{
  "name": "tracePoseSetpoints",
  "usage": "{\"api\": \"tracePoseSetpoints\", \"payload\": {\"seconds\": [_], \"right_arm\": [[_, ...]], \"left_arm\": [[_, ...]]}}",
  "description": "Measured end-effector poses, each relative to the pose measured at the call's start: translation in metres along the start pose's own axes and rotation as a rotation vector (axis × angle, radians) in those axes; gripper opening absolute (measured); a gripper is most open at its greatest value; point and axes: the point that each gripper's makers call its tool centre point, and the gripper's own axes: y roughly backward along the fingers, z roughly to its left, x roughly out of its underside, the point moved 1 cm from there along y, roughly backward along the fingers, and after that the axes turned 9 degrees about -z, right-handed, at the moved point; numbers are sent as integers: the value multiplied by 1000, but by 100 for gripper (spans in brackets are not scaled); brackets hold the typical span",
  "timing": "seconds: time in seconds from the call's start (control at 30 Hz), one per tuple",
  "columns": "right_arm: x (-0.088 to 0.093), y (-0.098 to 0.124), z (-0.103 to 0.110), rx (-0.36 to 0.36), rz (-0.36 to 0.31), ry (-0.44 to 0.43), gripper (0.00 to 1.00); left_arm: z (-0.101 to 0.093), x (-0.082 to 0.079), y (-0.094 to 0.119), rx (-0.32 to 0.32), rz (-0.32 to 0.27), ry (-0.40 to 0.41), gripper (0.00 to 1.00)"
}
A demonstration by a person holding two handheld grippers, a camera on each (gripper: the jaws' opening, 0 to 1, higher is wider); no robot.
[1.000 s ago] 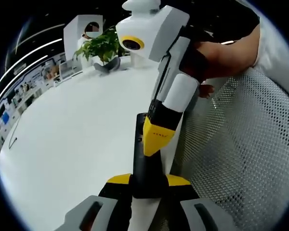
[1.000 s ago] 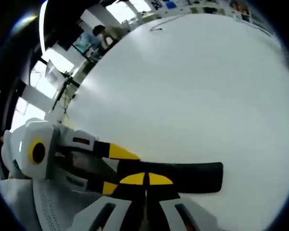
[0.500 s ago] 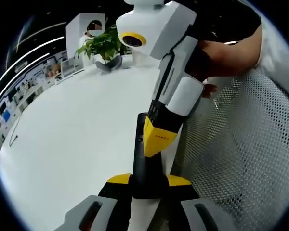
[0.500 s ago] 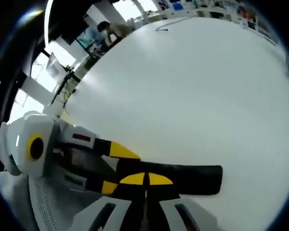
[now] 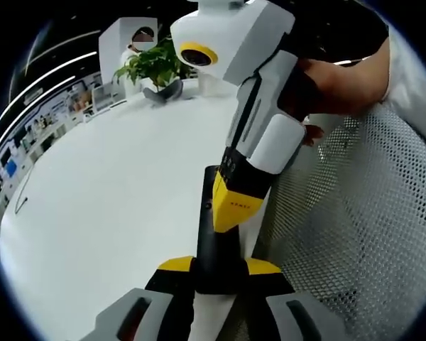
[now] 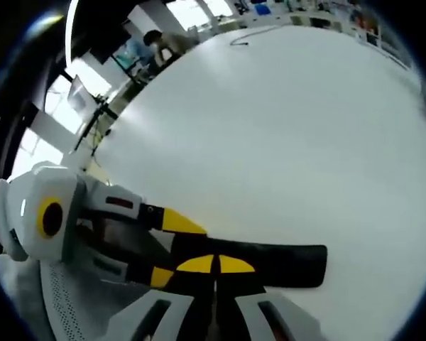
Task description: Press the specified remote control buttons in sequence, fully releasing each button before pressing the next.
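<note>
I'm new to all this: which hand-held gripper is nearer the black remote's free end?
Right. The right hand-held gripper has its closed tips over the middle of the remote; the left hand-held gripper clamps its opposite end.

Remote control [image 5: 214, 234] buttons hidden: right gripper [image 5: 231, 209] tips cover face, left gripper [image 5: 219, 268] covers near end. Button contact untellable. Remote near table [image 6: 284, 128] edge.
</note>
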Motion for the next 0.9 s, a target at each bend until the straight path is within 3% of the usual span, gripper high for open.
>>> {"api": "tracePoseSetpoints", "payload": {"seconds": [0.3,0.5,0.63,0.8,0.9], "right_arm": [[0,0,0,3,5,5,0],[-2,1,0,-9,4,-13,0],[-20,10,2,-23,-96,1,0],[-48,39,-1,-23,-274,-3,0],[-51,56,-1,-37,-323,7,0]], "left_arm": [[-2,0,0,19,6,-8,26],[2,-1,-1,-6,21,-6,24],[0,0,0,3,21,-4,24],[0,0,0,1,20,-2,24],[0,0,0,1,19,-2,24]]}}
